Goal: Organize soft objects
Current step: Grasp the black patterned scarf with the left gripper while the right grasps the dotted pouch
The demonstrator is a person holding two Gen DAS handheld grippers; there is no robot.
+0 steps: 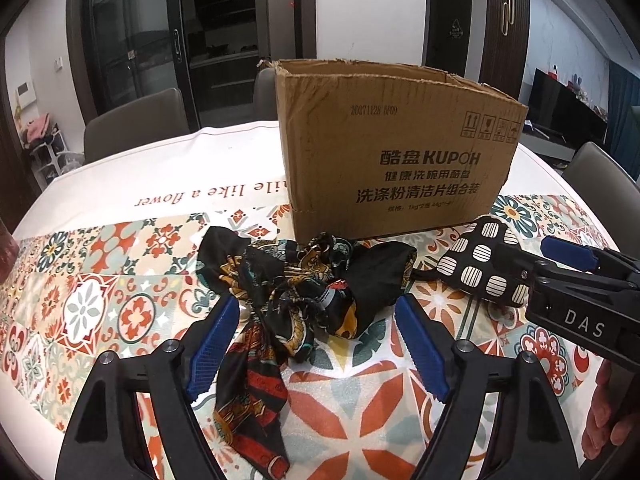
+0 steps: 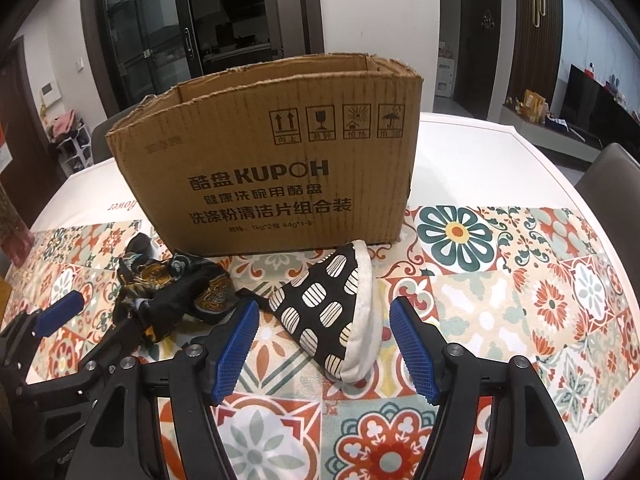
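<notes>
A crumpled black patterned silk scarf (image 1: 296, 292) lies on the table in front of an open cardboard box (image 1: 392, 148). My left gripper (image 1: 318, 320) is open, its blue pads on either side of the scarf, just above it. A black pouch with white ovals (image 2: 332, 312) lies to the right of the scarf. My right gripper (image 2: 324, 328) is open with the pouch between its pads. The scarf also shows at the left of the right wrist view (image 2: 172, 288), and the pouch at the right of the left wrist view (image 1: 480, 264). The box (image 2: 280, 160) stands just behind both.
The table carries a colourful tile-pattern cloth (image 1: 100, 280) with a white part behind it (image 1: 160, 160). Grey chairs (image 1: 136, 120) stand at the far and right sides. A dark red thing (image 2: 12, 232) sits at the left table edge.
</notes>
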